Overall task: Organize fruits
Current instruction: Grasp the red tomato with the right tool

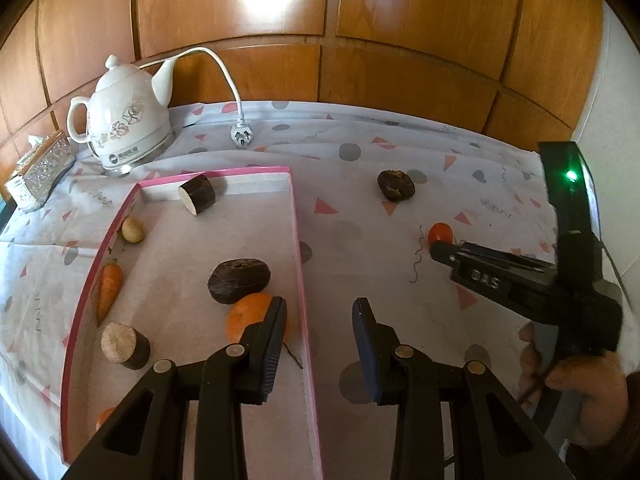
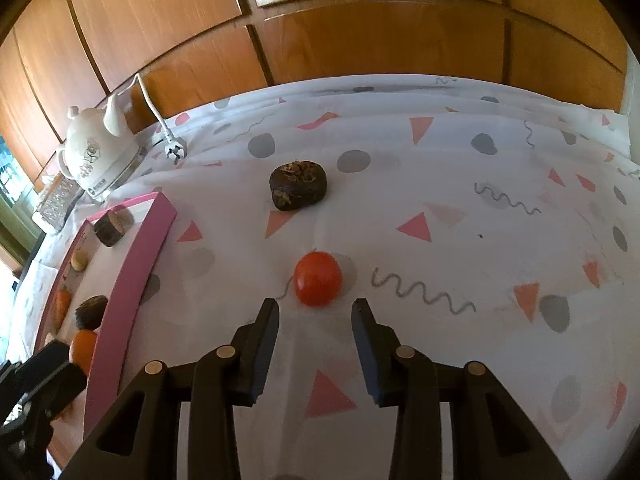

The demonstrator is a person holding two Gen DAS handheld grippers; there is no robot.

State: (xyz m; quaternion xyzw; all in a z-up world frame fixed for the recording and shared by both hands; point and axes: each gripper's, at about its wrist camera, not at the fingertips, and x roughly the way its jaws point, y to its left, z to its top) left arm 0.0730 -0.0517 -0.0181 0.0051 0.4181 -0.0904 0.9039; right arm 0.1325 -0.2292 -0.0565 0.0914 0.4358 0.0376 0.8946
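A pink-rimmed tray [image 1: 298, 240] holds an orange [image 1: 250, 314], a dark brown fruit [image 1: 239, 280], a carrot [image 1: 109, 286], a small pale fruit [image 1: 133, 230] and two cut dark pieces [image 1: 197, 193]. My left gripper [image 1: 320, 320] is open over the tray's right rim, its left finger just right of the orange. A red tomato [image 2: 318, 279] lies on the cloth just ahead of my open, empty right gripper [image 2: 316, 316]. Another dark brown fruit [image 2: 298, 185] lies farther back.
A white kettle [image 1: 126, 128] with its cord and plug [image 1: 242, 136] stands at the back left beside a glittery tissue box [image 1: 42, 170]. The patterned tablecloth [image 2: 460, 200] ends at a wooden wall [image 2: 360, 40] behind.
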